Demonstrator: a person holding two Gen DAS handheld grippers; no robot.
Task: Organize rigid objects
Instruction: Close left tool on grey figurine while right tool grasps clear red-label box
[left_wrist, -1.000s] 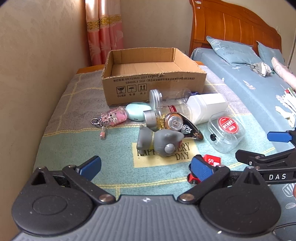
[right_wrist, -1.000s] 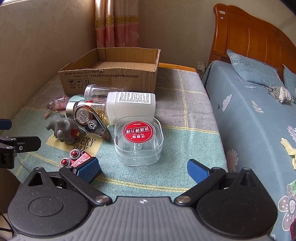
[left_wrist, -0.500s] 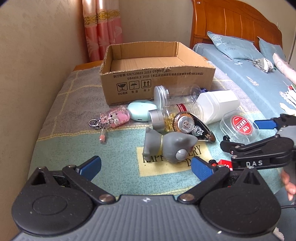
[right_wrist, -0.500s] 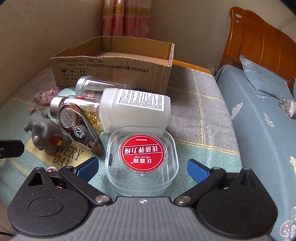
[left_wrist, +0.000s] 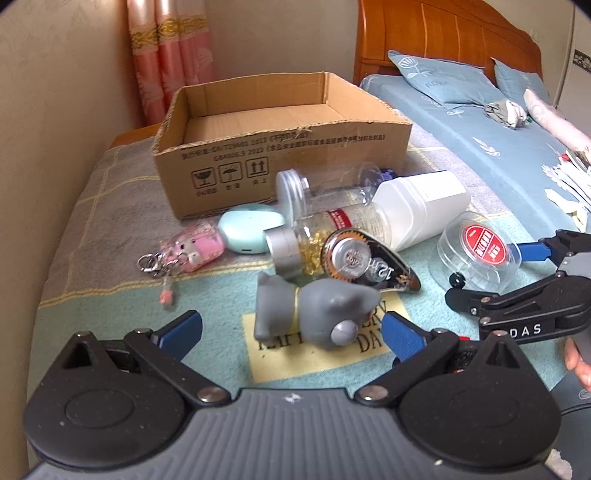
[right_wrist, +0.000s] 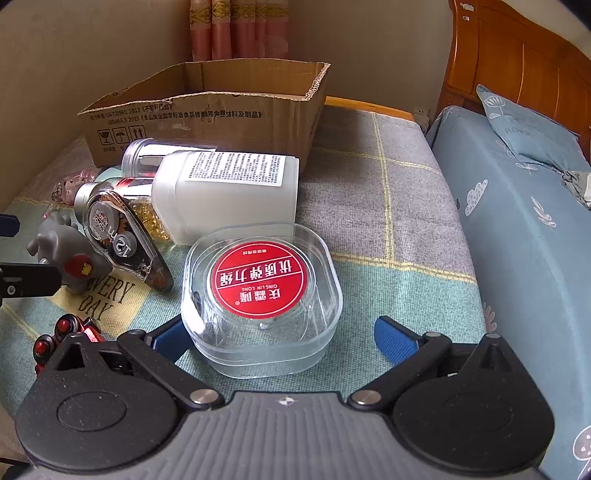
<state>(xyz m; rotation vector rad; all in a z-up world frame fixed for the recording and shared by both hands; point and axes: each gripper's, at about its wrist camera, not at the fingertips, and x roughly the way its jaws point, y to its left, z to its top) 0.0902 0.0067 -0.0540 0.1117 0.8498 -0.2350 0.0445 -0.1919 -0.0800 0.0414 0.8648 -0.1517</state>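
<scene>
I had the clear, rounded-square plastic box with the round red label (right_wrist: 260, 295) sitting flat on the bench, just in front of my right gripper (right_wrist: 275, 338), whose blue-padded fingers were spread wide on either side of it without touching it; I judged that the straddle was there so a single squeeze would catch its two side walls. My left gripper (left_wrist: 291, 326) was likewise wide apart and empty, hovering low before the grey rubbery animal figure (left_wrist: 317, 314) lying on its side, which I took for its own next pick. Behind these lay a loose heap: a teardrop-shaped correction-tape dispenser (left_wrist: 365, 260) leaning on a small glass bottle of yellow capsules (left_wrist: 314, 245), a white plastic bottle (right_wrist: 229, 192) on its side, a clear tube-shaped jar (left_wrist: 325, 188), a mint-green oval case (left_wrist: 249, 230) and a pink keychain charm (left_wrist: 192, 249). The open brown cardboard box (left_wrist: 280, 158) stood beyond them, apparently empty, and I read it as the destination. A checked grey-and-green cloth (right_wrist: 388, 206) covered the bench; a blue-sheeted bed (right_wrist: 517, 221) with a wooden headboard stood alongside, and pink curtains (left_wrist: 168, 55) hung in the corner.
</scene>
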